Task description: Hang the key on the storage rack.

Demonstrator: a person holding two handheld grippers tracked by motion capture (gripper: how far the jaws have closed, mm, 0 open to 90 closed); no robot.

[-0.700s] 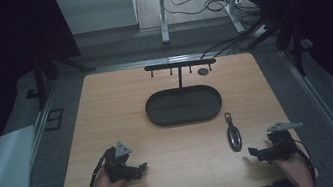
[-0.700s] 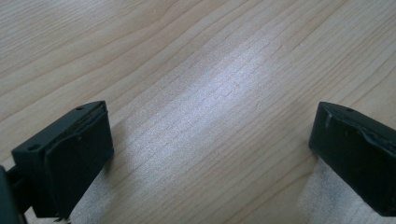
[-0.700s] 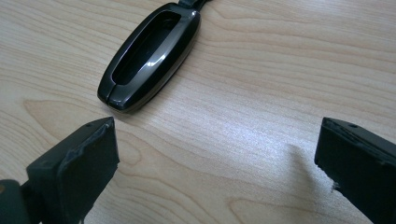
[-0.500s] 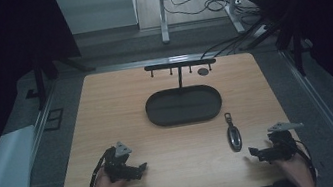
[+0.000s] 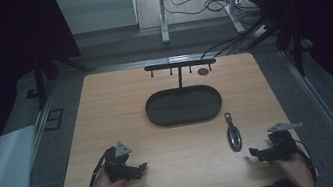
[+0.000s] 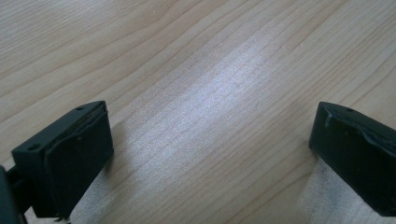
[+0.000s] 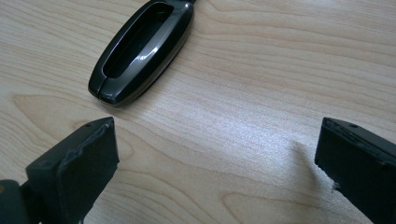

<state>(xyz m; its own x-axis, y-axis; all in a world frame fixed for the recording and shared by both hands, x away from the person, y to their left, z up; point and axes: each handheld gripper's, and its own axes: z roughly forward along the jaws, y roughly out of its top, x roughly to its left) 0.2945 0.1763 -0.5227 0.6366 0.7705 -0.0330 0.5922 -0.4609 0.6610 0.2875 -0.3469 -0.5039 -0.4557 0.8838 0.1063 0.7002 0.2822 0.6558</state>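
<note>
A dark glossy key fob lies on the wooden table, just in front of a black oval tray. My right gripper rests near the table's front right, open, a short way right of the fob, with nothing between its jaws. At the front left my left gripper is open too, over bare wood.
A black rack with small hooks stands on a post behind the tray, and a small dark disc lies beside it. The table's front edge is close under both hands. Cables and desk legs lie on the floor beyond.
</note>
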